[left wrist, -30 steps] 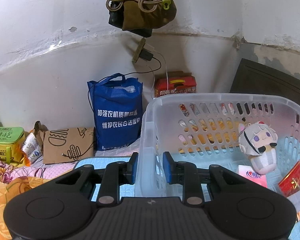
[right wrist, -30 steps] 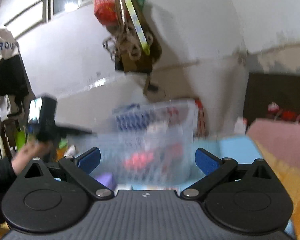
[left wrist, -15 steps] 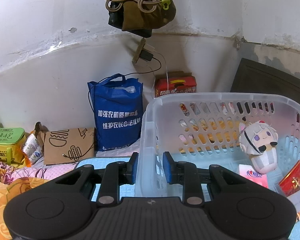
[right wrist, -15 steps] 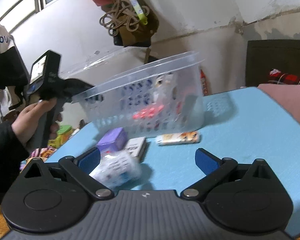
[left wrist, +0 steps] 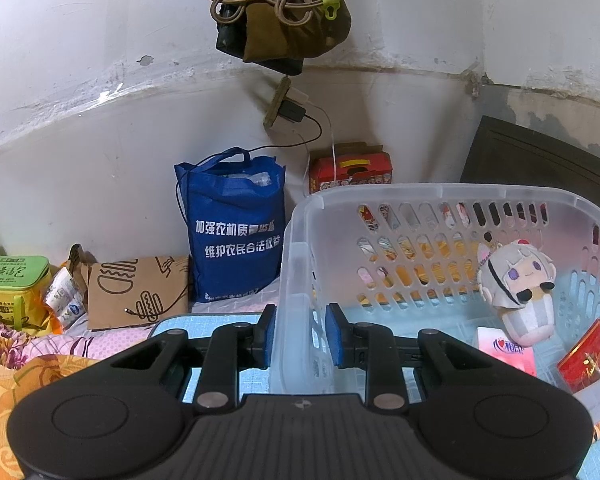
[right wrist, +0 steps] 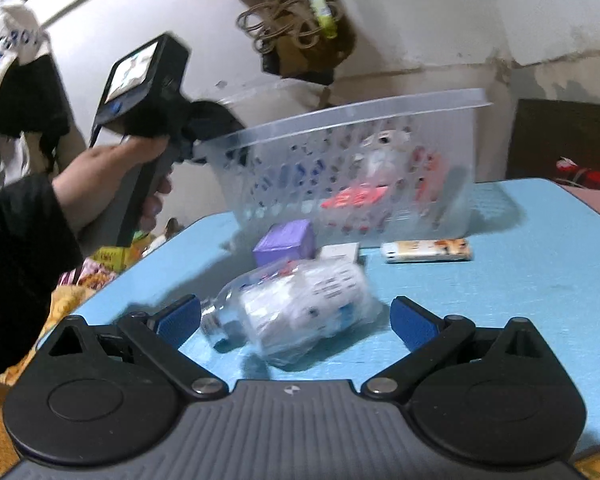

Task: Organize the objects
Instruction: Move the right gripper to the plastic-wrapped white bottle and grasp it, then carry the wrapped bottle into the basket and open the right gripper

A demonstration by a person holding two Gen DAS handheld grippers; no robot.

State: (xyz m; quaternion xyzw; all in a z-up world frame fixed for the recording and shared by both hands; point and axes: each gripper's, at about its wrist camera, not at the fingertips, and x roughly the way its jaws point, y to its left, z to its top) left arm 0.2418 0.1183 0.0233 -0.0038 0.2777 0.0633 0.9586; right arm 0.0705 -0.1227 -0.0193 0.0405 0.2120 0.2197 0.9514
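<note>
My left gripper (left wrist: 301, 336) pinches the slotted translucent basket (left wrist: 440, 196) wall; right gripper (right wrist: 296, 320) spread w/ blurry crinkly plastic packet (right wrist: 300, 312) between.

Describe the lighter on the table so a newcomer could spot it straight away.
Start at the clear plastic basket standing on the light blue table. Just in front of its right end, on the tabletop, lies the lighter, flat on its side. Unlike the purple box and the plastic-wrapped bottle to its left, it is a slim bar, white and orange with a printed picture.
</note>
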